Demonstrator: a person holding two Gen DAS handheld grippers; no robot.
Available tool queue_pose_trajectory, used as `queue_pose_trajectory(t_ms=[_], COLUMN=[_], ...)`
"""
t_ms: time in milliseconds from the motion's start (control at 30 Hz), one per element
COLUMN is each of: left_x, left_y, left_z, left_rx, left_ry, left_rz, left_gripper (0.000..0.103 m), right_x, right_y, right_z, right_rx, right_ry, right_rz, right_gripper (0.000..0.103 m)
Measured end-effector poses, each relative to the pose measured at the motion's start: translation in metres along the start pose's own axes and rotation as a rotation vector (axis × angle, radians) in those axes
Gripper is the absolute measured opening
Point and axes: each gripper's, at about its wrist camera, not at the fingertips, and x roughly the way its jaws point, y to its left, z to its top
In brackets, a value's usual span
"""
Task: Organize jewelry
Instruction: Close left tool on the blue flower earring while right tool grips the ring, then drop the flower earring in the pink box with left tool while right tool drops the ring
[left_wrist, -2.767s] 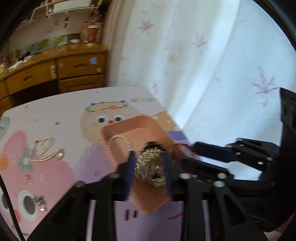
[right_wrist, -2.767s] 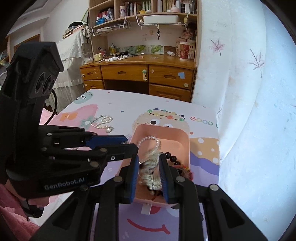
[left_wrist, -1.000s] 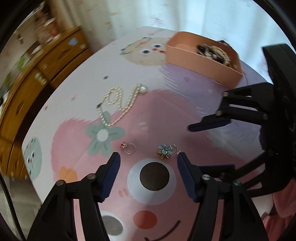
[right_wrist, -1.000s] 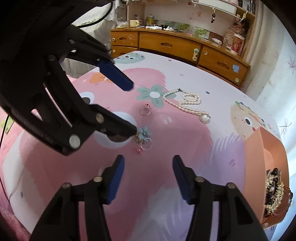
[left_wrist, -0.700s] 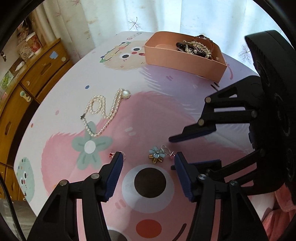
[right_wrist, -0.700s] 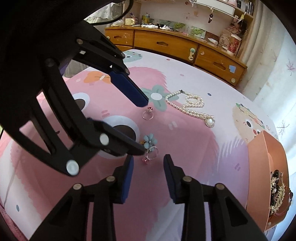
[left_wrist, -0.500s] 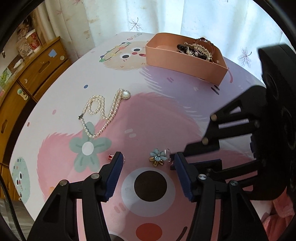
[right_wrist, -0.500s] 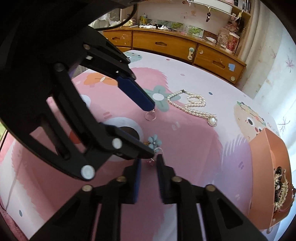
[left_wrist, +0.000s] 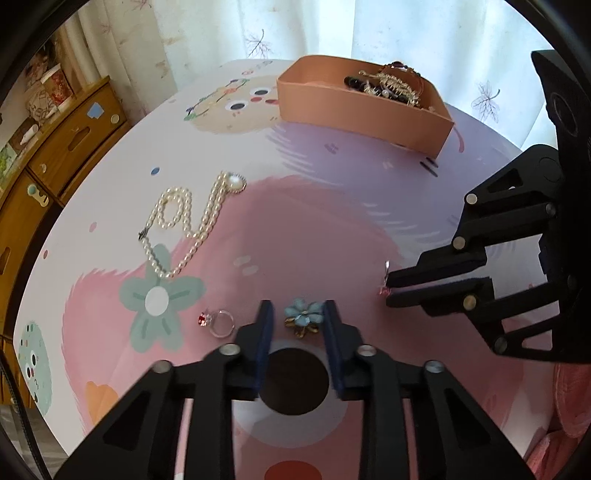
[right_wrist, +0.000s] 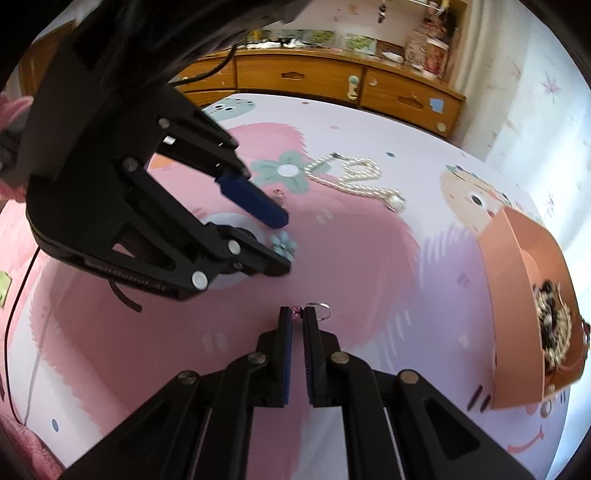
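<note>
the right gripper (right_wrist: 297, 314) is pinched almost together on a small ring (right_wrist: 318, 308) with a pink stone, held just off the table (left_wrist: 332, 221); gripping it at the stone end leaves the hoop sticking out beyond the tips, likely so it can drop free into the tray. the left gripper (left_wrist: 297, 321) is apart, its fingers straddling the blue flower brooch (left_wrist: 303, 316) that lies on the cartoon-print cover toward the near edge of the table, apparently lined up to close on it.

the orange tray (left_wrist: 354, 107) sits at the far edge of the table by the curtain, already holding a tangle of gold and dark beaded pieces. a red-stone ring (left_wrist: 218, 322) lies just left of the brooch, and a pearl necklace (left_wrist: 188, 225) lies looped toward the left edge, well apart from the tray.

nothing lies on the table between the two grippers and the tray; the grippers sit close together, so they could crowd each other.
</note>
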Motion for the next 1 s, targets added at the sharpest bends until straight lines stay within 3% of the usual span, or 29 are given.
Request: queue_pose_trajectory(t_ms=[300,633,1000], left_x=[-0.008,-0.026,-0.045], left_y=[-0.011,-0.028,-0.051], left_z=[0.014,0.056,0.12], left_rx=[0.004,-0.082,-0.24], left_ry=[-0.001,-0.036,-0.181], left_rz=[0.032,0.031,0.075], left_gripper=[0.018,0.018,0.018], right_x=[-0.013,-0.045,-0.082], right_y=[-0.01,-0.037,-0.107], right_z=[-0.004,-0.007,-0.015], right_rx=[0.059,0.097,0.213], right_ry=[-0.024,-0.087,-0.186], right_rz=[0.005,0.015,0.006], right_gripper=[0.006,0.006,0.006])
